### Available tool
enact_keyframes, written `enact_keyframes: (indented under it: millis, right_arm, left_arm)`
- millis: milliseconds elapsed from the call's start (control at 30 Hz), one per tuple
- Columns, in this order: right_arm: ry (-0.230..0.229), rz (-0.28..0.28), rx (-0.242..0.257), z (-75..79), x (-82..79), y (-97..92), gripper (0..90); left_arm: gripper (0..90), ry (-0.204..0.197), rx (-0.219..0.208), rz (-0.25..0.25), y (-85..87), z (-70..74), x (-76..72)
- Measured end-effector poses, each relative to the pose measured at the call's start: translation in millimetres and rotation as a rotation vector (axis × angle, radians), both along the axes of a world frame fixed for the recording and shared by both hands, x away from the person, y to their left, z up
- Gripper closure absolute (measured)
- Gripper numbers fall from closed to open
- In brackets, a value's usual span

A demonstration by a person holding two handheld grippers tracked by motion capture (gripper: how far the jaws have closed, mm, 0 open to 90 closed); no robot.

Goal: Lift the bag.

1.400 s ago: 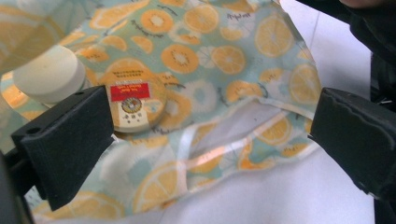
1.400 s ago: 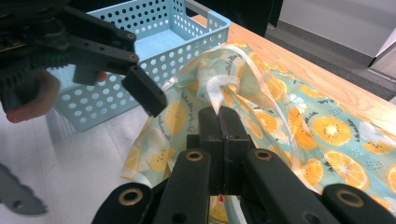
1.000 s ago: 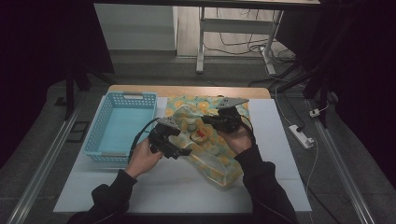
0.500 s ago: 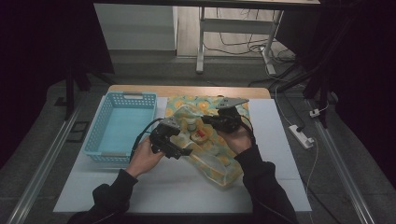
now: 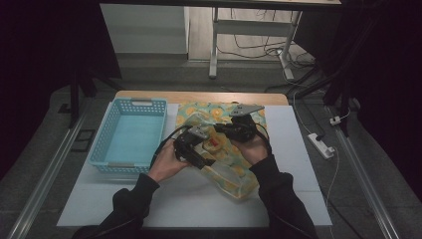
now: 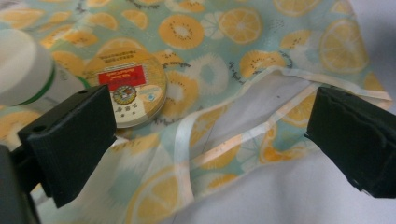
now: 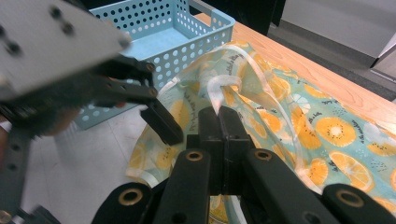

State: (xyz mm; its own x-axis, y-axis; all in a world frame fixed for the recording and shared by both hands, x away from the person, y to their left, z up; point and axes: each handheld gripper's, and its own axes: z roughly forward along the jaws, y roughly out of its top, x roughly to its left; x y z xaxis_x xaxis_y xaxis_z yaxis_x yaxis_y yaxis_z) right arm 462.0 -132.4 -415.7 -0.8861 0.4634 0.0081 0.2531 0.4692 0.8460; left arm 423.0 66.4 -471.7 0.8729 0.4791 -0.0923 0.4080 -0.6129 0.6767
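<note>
A see-through bag printed with orange slices [image 5: 234,172] lies on the white tabletop. My right gripper [image 5: 221,128] is shut on the bag's clear rim [image 7: 224,86] and holds it lifted. Just left of it, my left gripper [image 5: 204,160] is open at the bag's mouth, its jaws wide apart over the printed plastic [image 6: 205,32] with nothing between them. A round tin with a red label [image 6: 133,88] and a white bottle with a green band [image 6: 23,65] lie by the left jaw. Whether they are inside the bag I cannot tell.
A light blue perforated basket [image 5: 99,149] stands at the left of the table, close to the left gripper's finger [image 7: 163,123]. A wooden strip [image 7: 327,79] borders the table's far edge. White tabletop [image 5: 189,204] lies in front of the bag.
My left gripper has moved a little to the right, closer to the bag's opening. The right gripper and the lifted rim have stayed in place.
</note>
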Motion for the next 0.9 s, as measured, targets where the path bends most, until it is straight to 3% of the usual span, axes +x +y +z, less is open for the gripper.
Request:
enact_keyframes:
  millis: [100, 267, 467, 733, 900]
  right_arm:
    - [-0.001, 0.000, -0.001, 0.4, -0.1, -0.3, 90.0]
    - [-0.001, 0.001, 0.000, 0.6, -0.4, -0.3, 90.0]
    - [-0.002, 0.000, 0.002, 0.6, 0.0, -0.6, 90.0]
    - [-0.002, 0.003, -0.001, 0.2, -0.2, 0.0, 90.0]
    - [-0.002, 0.001, 0.000, 0.3, 0.1, -0.7, 90.0]
  left_arm:
    - [2.7, -0.007, 0.030, -0.007, -4.6, -7.0, 4.5]
    - [5.2, 0.004, 0.037, -0.023, -5.5, -18.4, 9.6]
    - [14.2, -0.009, 0.079, -0.038, -4.7, -25.6, 9.1]
    - [34.5, -0.045, 0.177, -0.072, -7.1, -31.2, 4.2]
    - [56.7, -0.037, 0.184, -0.079, -6.1, -31.9, 2.6]
